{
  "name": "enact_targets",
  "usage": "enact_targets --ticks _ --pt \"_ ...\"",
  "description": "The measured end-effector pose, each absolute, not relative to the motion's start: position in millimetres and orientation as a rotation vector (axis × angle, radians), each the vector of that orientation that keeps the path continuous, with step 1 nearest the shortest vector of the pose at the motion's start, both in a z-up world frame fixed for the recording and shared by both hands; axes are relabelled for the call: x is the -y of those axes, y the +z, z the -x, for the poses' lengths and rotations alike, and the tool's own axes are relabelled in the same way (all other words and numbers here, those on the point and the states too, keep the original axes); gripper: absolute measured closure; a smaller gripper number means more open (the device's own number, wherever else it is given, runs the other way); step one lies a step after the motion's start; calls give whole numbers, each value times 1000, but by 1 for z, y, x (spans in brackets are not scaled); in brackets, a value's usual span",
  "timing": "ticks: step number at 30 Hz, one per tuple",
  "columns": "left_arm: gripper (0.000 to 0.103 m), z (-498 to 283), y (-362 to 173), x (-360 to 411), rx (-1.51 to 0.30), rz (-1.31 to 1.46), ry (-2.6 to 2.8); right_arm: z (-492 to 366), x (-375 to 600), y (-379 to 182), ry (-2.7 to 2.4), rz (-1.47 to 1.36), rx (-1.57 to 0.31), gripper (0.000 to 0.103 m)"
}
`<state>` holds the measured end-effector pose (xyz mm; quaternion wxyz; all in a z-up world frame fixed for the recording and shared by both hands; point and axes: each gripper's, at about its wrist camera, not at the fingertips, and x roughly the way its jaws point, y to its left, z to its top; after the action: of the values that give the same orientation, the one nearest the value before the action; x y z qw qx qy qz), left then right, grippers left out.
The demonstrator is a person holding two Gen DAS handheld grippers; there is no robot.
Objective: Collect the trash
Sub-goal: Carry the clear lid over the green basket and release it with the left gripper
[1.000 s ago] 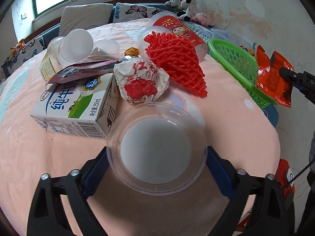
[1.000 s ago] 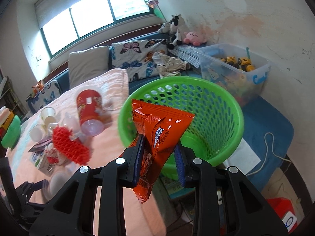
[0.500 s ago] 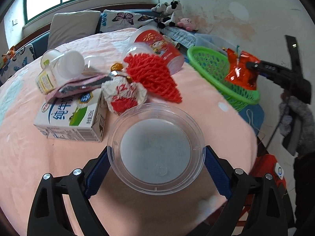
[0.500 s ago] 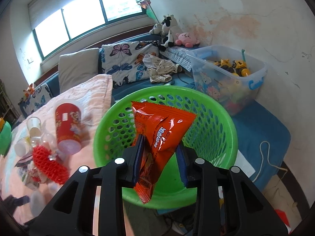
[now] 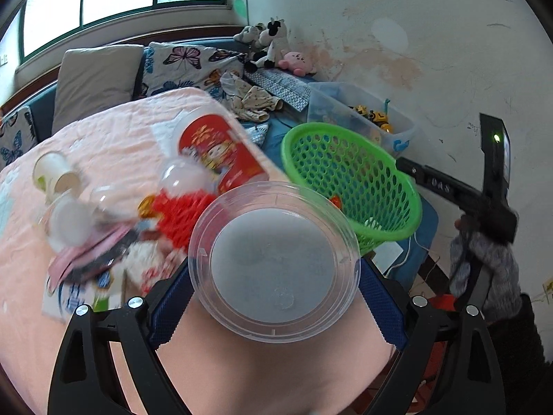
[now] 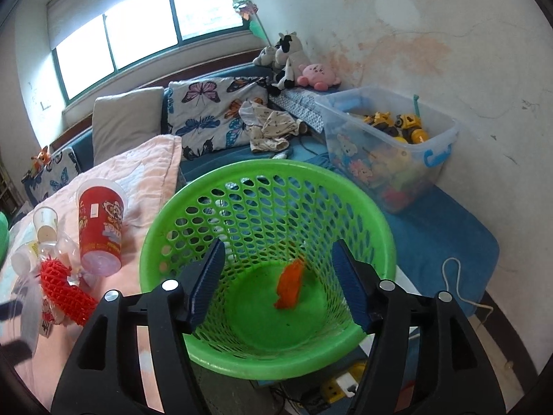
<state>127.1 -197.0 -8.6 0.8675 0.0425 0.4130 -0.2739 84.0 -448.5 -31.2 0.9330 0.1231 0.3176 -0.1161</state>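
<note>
My left gripper point(image 5: 274, 285) is shut on a clear round plastic container point(image 5: 274, 263), held up above the pink table point(image 5: 242, 373). Behind it lies the trash pile: a red cup point(image 5: 217, 152), red foam netting point(image 5: 179, 212), a milk carton point(image 5: 79, 294) and paper cups point(image 5: 55, 173), blurred. My right gripper point(image 6: 278, 278) hangs over the green basket point(image 6: 172, 228), its jaws opening with nothing between them. The orange snack wrapper point(image 6: 290, 285) lies inside the basket near its bottom. In the left wrist view the basket point(image 5: 397, 204) stands right of the table, with the right gripper's body point(image 5: 477, 197) beyond it.
A clear bin of toys point(image 6: 390, 145) stands behind the basket on a blue mat point(image 6: 442, 228). Cushions point(image 6: 128, 121) and plush toys point(image 6: 290, 62) line the sofa under the window. A white cable point(image 6: 456, 276) and a power strip point(image 6: 338, 389) lie on the floor near the basket.
The right gripper's jaws parted and the orange wrapper dropped into the green basket. My left gripper rose with the clear container and swung toward the basket.
</note>
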Motion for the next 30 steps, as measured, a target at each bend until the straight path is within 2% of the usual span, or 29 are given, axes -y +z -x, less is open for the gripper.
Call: enact_targets --ticks 18,30 --pt "14 -198 -29 316 -949 -135 -639 -26 461 -28 -277 -320 -600 32" --pt "10 -201 -38 324 -960 -135 -638 -17 461 -38 -281 -345 -626 32"
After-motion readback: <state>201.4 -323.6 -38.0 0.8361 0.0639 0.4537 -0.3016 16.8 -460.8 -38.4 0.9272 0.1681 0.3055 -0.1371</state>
